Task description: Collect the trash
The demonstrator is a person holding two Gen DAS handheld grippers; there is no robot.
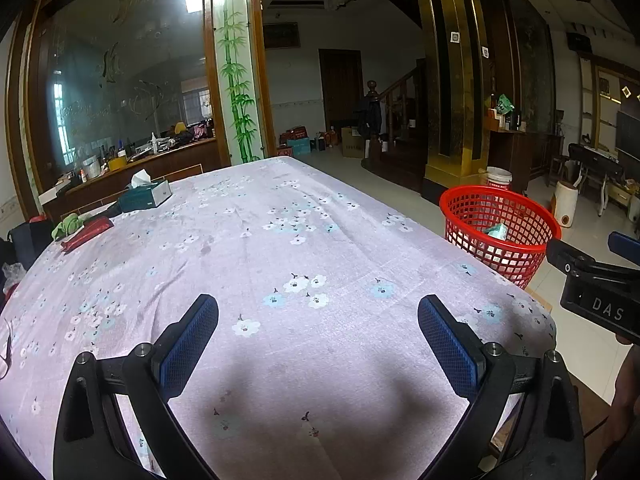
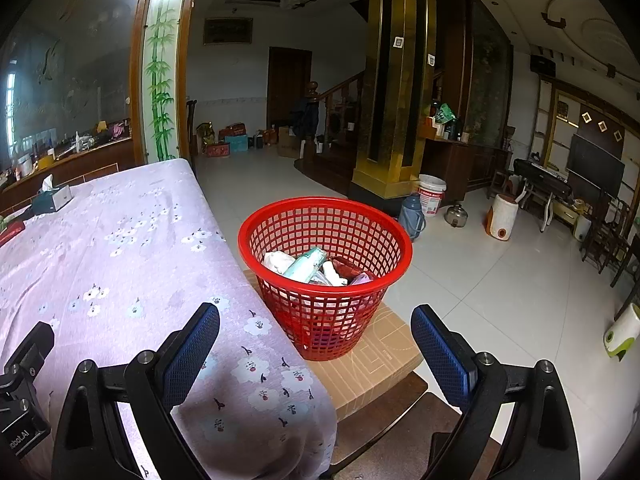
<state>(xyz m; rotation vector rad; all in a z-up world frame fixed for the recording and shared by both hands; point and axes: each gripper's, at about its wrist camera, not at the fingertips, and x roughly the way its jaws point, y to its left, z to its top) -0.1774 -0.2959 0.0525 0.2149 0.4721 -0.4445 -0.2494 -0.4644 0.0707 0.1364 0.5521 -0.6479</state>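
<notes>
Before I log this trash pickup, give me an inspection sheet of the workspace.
Surface: table under a floral tablecloth, near part bare.
Job's things: red basket beside the table on a cardboard box, holding wrappers and tissue.
Clutter: tissue box, green cloth and red packet at the far left end.
Grippers: left claw open, empty, over the table; right claw open, empty, facing the basket.
Cables: nothing seen.
Surroundings: tiled floor, gold pillar, staircase, white bucket.
</notes>
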